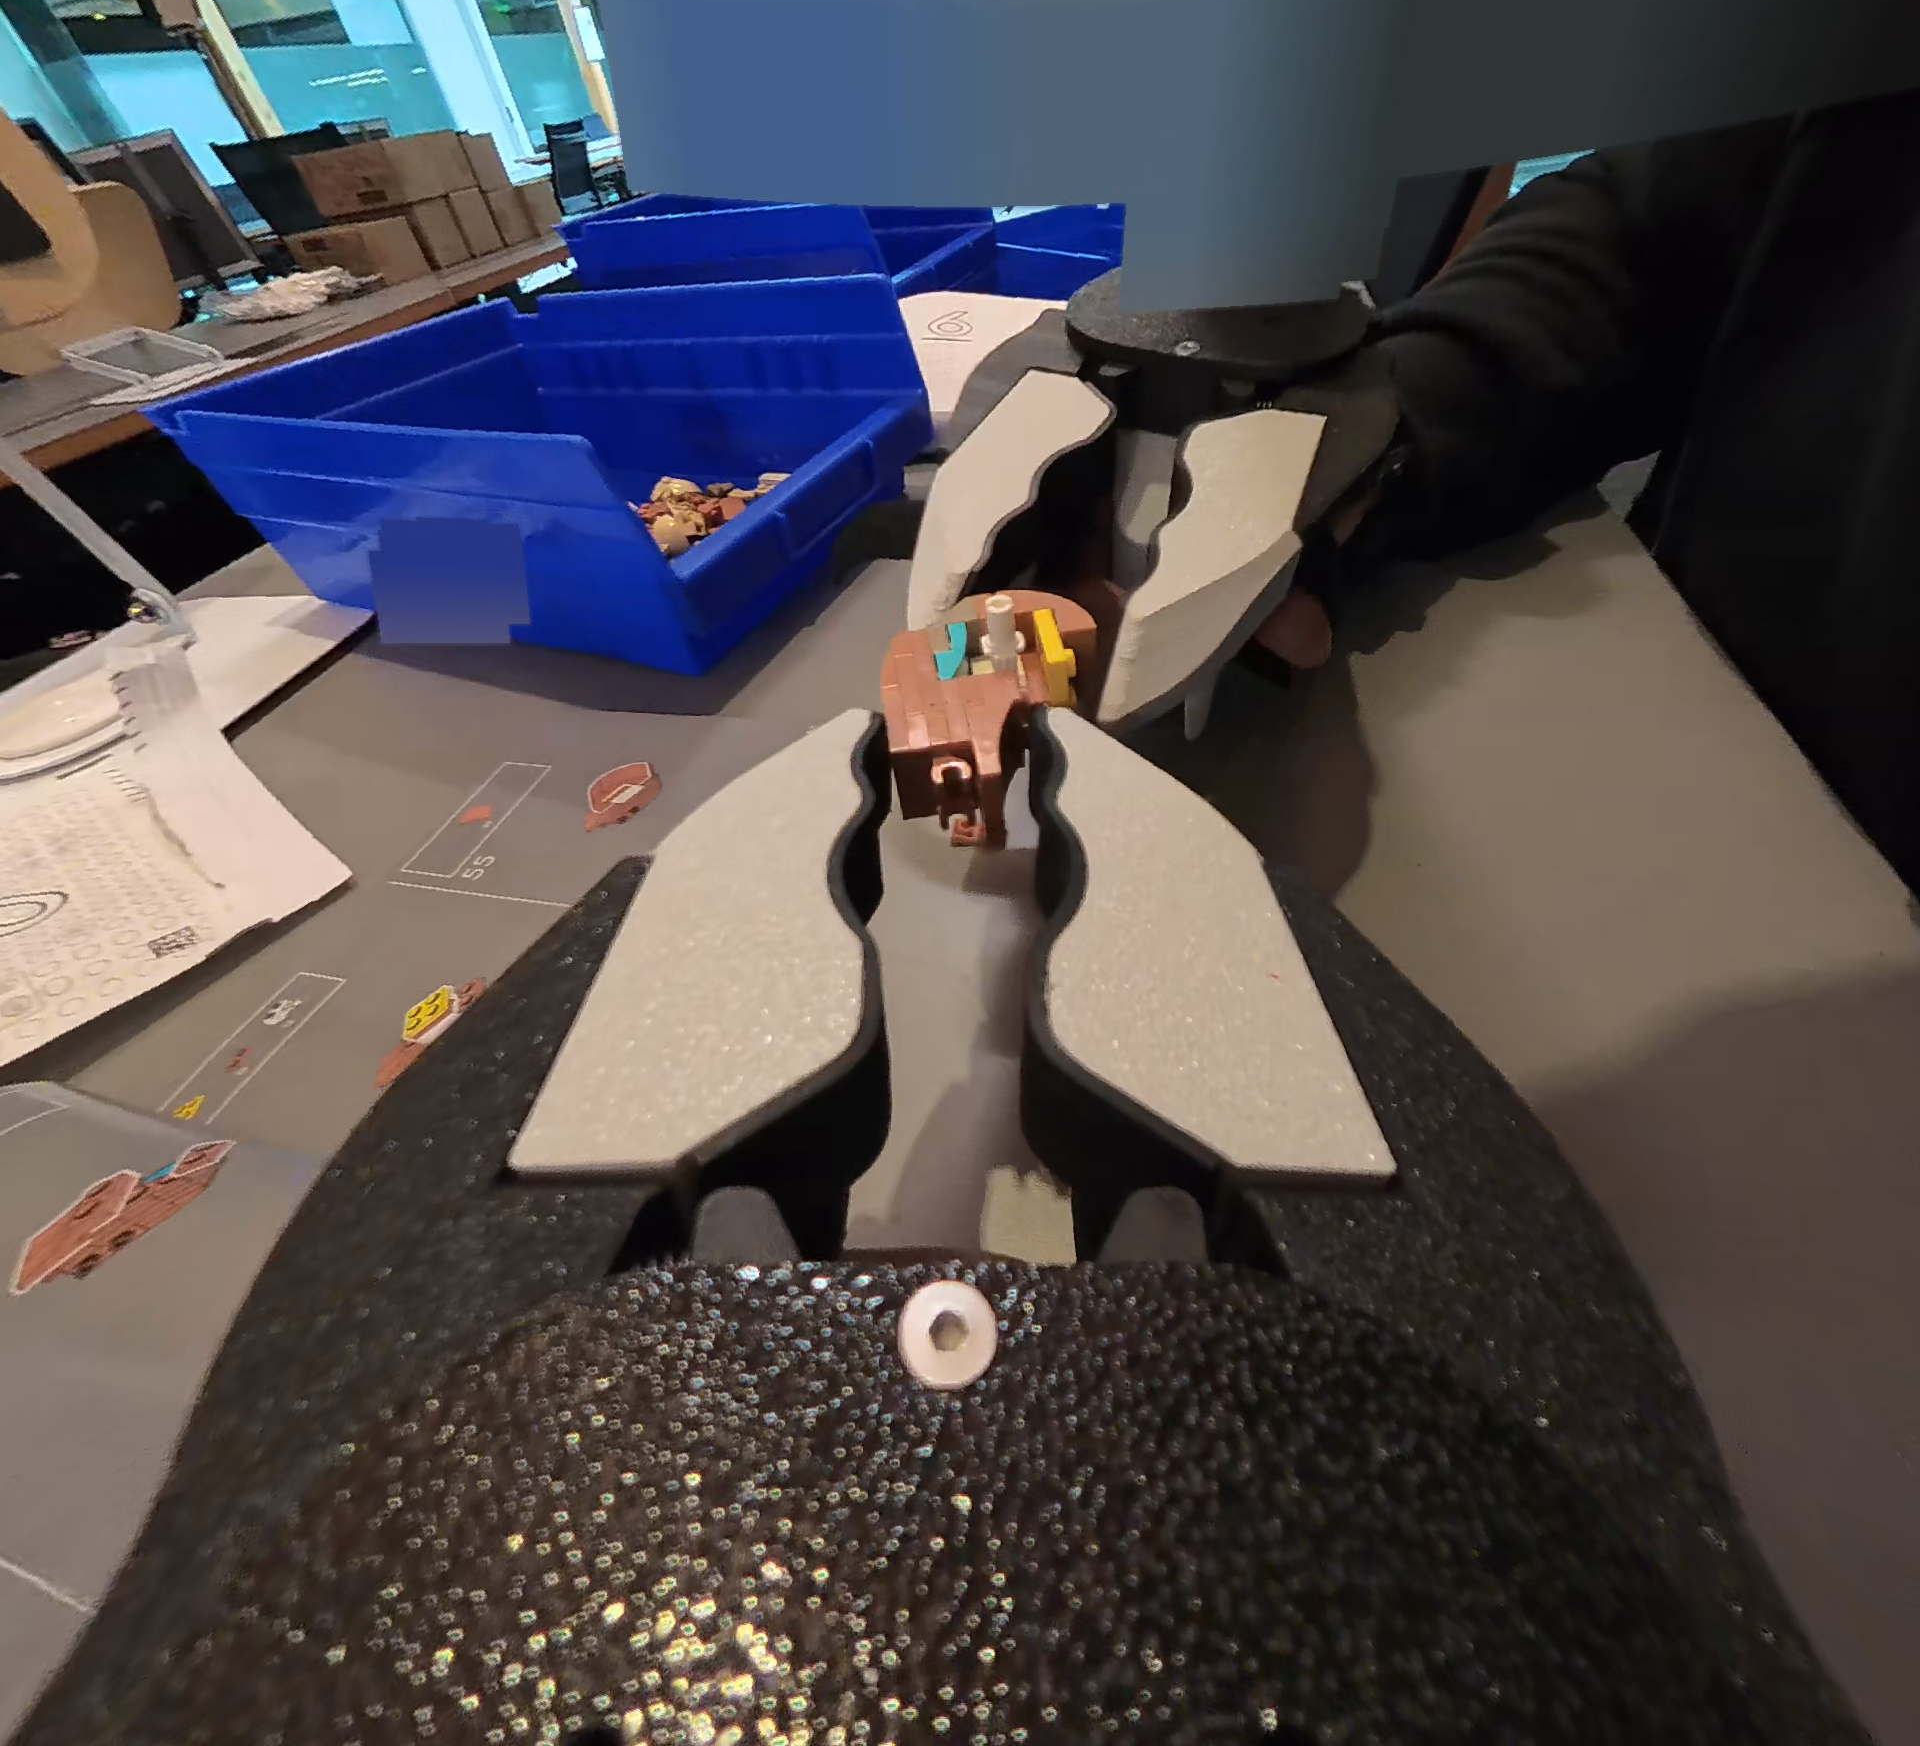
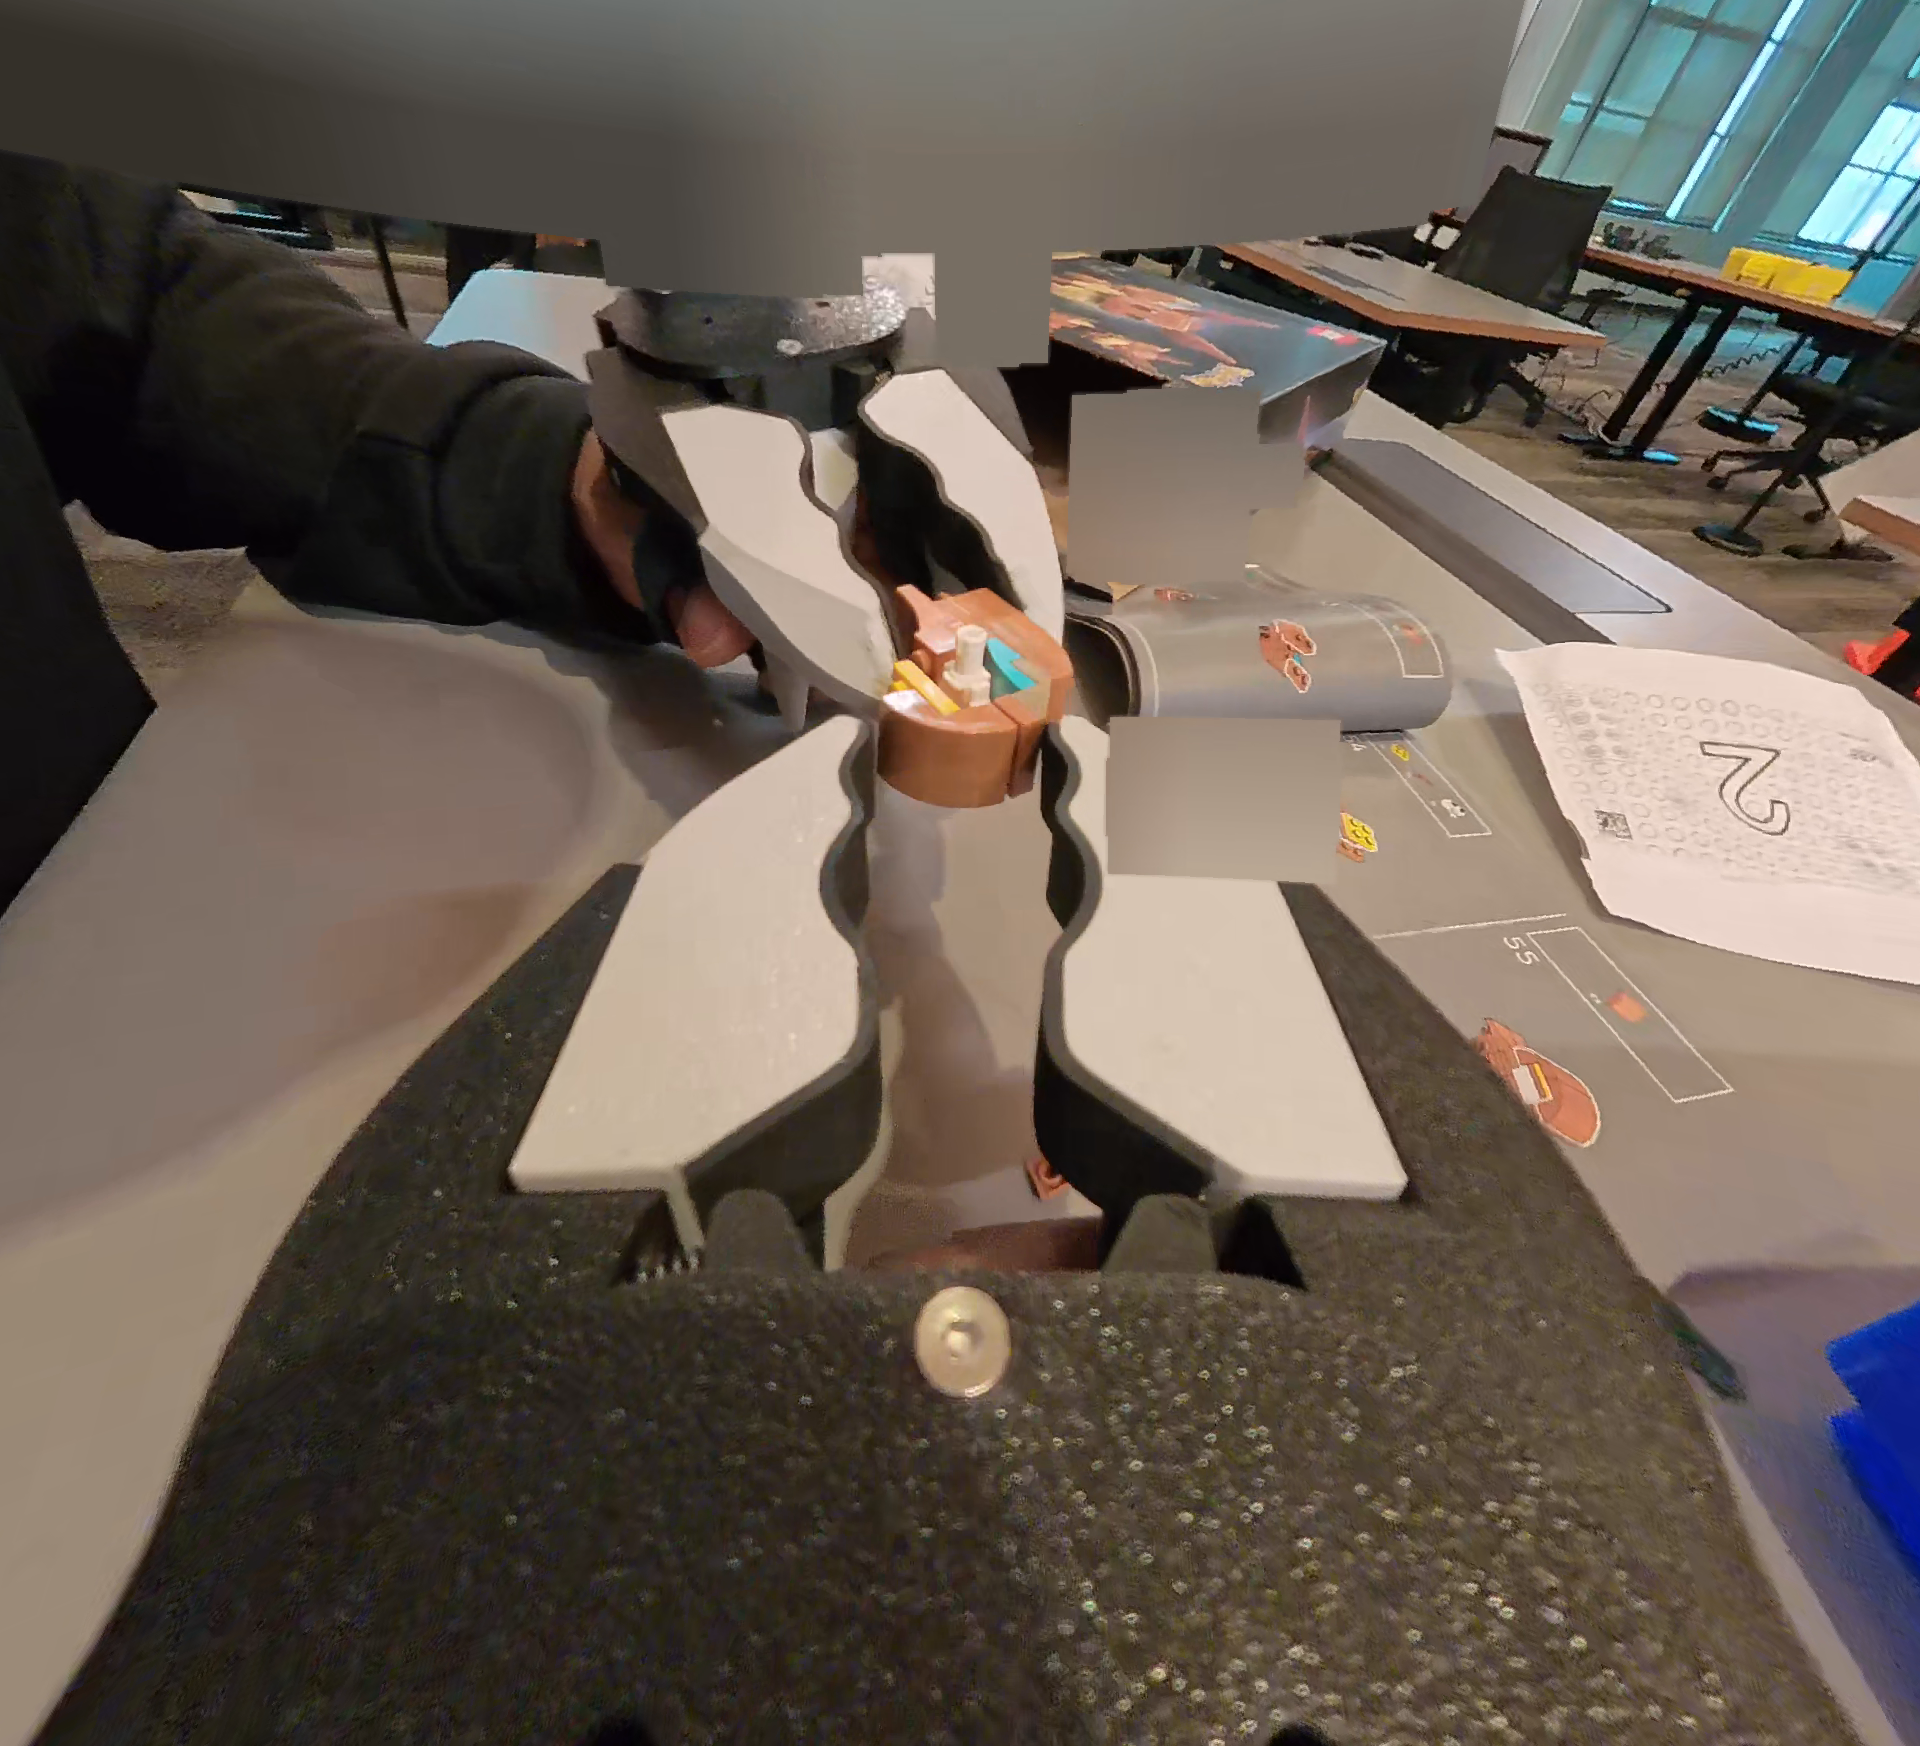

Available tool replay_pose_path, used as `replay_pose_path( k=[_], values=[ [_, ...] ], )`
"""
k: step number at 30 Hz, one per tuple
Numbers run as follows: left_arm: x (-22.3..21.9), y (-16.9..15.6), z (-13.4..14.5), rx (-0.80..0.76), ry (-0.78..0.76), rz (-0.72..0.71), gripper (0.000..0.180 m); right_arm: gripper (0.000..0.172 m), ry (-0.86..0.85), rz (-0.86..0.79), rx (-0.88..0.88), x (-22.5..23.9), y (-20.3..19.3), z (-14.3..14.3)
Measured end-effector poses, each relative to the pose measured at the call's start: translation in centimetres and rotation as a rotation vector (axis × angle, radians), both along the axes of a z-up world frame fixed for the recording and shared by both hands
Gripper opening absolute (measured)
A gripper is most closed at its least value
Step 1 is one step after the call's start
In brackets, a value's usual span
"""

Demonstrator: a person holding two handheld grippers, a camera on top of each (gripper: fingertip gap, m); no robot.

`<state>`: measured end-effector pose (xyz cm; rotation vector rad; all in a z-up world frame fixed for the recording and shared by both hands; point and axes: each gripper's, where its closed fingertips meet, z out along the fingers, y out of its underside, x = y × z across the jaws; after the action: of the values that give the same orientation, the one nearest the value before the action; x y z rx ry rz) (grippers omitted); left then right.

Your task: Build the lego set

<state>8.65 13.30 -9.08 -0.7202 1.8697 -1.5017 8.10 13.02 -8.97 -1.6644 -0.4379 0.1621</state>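
Both sets of jaws clamped on brown brick model (image 1: 971,709), held above grey table (image 1: 1558,813) between facing grippers. Left gripper (image 1: 958,740) gripping blocky end, right gripper (image 2: 956,761) gripping rounded end. White peg, teal and yellow pieces on top. Blue bin (image 1: 540,470) with loose bricks to left, printed sheets (image 2: 1714,792) and rolled booklet (image 2: 1299,668) nearby.

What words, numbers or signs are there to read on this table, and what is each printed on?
I do not repeat writing; here is what bears it.
White sheet: one large character, a code square, fine print too small to read.
Grey mat: small numbers beside outlined boxes.
Toy box: print too blurred to read.
White packet: one large mark.
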Motion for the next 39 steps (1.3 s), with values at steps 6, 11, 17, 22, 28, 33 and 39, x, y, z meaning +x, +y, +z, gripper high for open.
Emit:
replay_pose_path(
  k=[6, 11, 17, 22, 28, 33, 39],
  values=[
    [-0.8, -0.6, 0.3, -0.022, -0.006, -0.08, 0.024, 0.045, -0.012, 0.093, 0.026, -0.8, -0.7, 0.2],
    [-0.7, -0.4, 0.6, -0.033, -0.028, -0.058, 0.024, 0.032, -0.111, 0.044, 0.075, -0.5, -0.7, 0.4],
    [-0.6, 0.3, 1.3, -0.094, -0.048, -0.041, 0.024, 0.031, -0.158, -0.019, 0.095, -0.2, -0.5, 0.7],
    [-0.8, -0.1, 1.0, -0.046, -0.065, -0.054, 0.024, 0.026, -0.144, 0.012, 0.102, -0.4, -0.8, 0.9],
    [-1.0, -0.5, 0.0, 0.056, -0.068, -0.069, 0.024, 0.029, -0.162, 0.047, 0.103, -0.9, -1.1, 0.7],
    [-1.8, -1.0, 0.0, 0.071, -0.08, -0.139, 0.024, 0.029, -0.148, 0.134, 0.094, -1.8, -1.6, 0.5],
    [-2.6, -1.8, 0.3, 0.038, -0.083, -0.206, 0.024, 0.028, -0.105, 0.219, 0.102, -2.6, -2.3, 0.9]
  ],
)
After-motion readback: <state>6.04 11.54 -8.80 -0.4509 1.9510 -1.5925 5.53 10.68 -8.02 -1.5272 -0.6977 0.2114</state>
